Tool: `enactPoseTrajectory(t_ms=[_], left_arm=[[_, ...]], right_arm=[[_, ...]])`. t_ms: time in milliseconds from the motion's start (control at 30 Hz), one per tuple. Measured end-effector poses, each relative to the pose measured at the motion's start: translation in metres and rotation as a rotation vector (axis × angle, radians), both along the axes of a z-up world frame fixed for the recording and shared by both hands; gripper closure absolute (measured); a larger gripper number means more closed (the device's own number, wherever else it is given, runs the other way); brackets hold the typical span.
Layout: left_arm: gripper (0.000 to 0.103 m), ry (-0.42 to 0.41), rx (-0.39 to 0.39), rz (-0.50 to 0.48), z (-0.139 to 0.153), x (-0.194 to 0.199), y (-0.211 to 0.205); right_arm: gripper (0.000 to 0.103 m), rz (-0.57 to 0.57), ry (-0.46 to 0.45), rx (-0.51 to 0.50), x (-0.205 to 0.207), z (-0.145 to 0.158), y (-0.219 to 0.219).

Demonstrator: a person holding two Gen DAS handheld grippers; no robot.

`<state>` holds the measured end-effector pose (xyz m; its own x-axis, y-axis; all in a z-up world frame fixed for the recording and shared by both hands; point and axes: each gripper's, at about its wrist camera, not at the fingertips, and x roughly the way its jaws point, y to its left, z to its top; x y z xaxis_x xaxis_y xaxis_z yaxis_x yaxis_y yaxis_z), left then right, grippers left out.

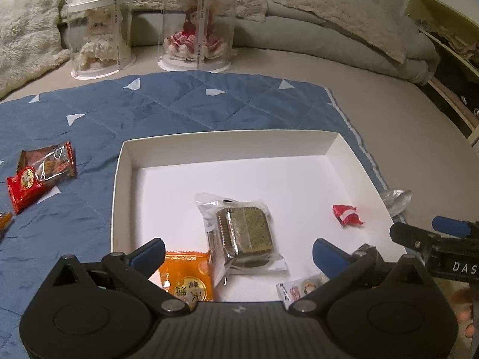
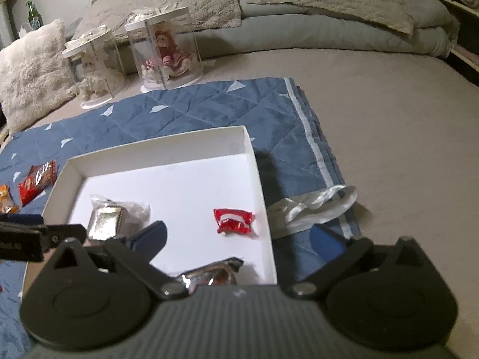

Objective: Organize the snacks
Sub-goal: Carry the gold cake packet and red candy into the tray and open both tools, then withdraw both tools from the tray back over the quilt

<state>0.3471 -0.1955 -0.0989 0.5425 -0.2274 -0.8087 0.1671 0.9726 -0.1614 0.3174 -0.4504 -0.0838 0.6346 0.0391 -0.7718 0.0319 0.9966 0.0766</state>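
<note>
A beige bed (image 2: 389,119) fills the room, a quilted blue blanket (image 1: 179,104) spread across it. Plush pillows (image 2: 329,0) line the far edge behind two clear doll cases (image 1: 197,30); a green bottle (image 2: 32,12) stands at left.

Both wrist cameras look steeply down from close above; each frames the white box (image 1: 119,179) (image 2: 257,179) (left view more centrally).
</note>
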Motion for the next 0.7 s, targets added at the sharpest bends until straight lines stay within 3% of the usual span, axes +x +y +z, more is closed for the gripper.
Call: enactPoseTrajectory(t_ms=[333,700], left_arm=[[0.000,-0.036,0.003,0.040,0.012,-0.010,0.029],[0.000,-0.049,0.020,0.103,0.018,-0.012,0.093]], right_arm=[[0.000,-0.029,-0.023,0.002,-0.012,0.010,0.004],[0.000,0.005,-0.048,-0.007,-0.004,0.019,0.047]])
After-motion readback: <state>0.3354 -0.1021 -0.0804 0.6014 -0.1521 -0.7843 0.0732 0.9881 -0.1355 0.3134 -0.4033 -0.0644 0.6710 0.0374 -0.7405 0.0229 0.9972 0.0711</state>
